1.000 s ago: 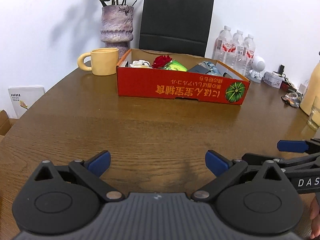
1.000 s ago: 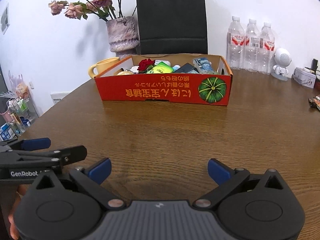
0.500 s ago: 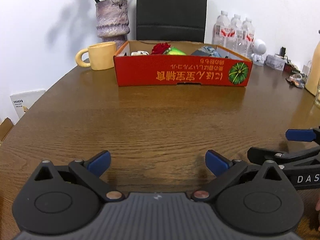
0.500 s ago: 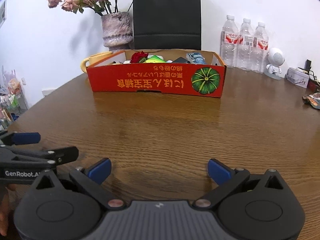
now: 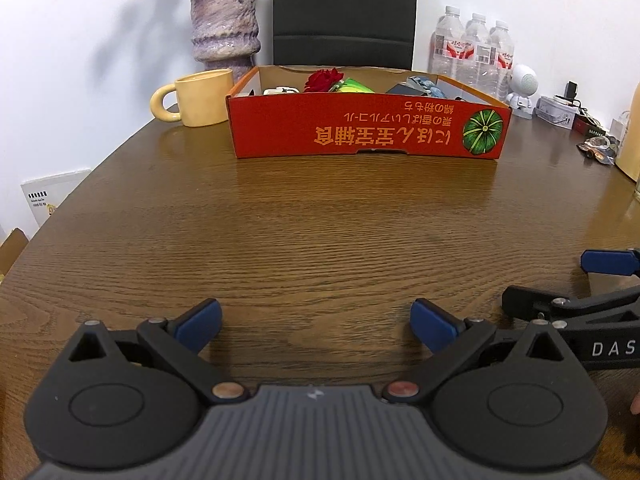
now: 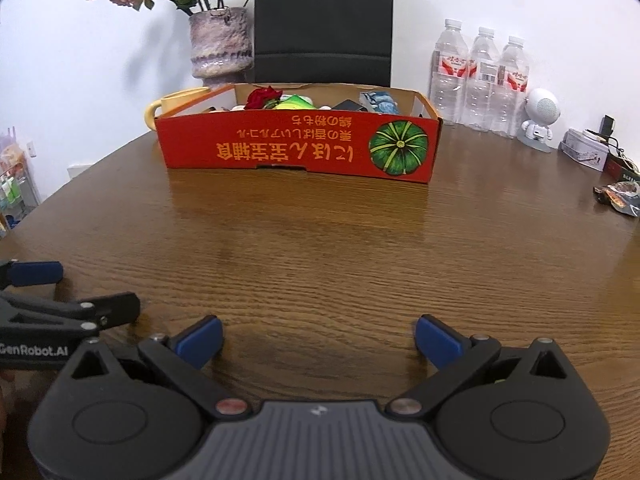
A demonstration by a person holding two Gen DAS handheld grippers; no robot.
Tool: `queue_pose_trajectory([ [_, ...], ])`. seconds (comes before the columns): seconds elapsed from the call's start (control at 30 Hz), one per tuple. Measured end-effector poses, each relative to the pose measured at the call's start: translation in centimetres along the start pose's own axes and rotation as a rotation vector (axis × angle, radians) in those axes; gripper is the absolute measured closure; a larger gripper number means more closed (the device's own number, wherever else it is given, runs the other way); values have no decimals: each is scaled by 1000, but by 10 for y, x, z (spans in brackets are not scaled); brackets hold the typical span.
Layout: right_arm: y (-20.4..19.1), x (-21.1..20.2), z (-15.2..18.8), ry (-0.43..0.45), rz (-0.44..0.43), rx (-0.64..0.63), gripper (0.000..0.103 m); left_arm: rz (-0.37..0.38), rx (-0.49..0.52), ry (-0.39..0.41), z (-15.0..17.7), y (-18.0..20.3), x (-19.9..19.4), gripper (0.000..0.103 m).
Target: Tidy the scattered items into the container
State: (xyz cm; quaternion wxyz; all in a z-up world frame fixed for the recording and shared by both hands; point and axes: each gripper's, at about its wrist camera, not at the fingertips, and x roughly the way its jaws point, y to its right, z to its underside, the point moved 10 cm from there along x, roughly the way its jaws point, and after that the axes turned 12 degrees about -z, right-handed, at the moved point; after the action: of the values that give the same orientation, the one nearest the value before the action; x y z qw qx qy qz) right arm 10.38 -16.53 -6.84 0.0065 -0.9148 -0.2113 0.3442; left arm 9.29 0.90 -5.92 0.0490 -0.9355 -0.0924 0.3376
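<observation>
Bare table (image 5: 320, 232) stretches toward twelve o'clock up to the box (image 5: 368, 130). A mug (image 5: 200, 98) blocks eleven o'clock; bottles (image 6: 478, 80) and clutter (image 6: 618, 196) crowd two o'clock.

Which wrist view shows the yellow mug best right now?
The left wrist view: the yellow mug shows whole, handle included, left of the red box. In the right wrist view the box's side wall hides most of the mug; only its rim and handle show.
</observation>
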Motion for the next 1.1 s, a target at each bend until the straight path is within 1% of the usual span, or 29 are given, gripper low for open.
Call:
queue_pose_trajectory([
  [0.67, 0, -3, 2, 4, 21, 15, 0, 0, -5, -2, 0, 1, 0, 0],
  [1.1, 1, -3, 2, 4, 20, 15, 0, -16, -19, -6, -1, 0, 2, 0],
])
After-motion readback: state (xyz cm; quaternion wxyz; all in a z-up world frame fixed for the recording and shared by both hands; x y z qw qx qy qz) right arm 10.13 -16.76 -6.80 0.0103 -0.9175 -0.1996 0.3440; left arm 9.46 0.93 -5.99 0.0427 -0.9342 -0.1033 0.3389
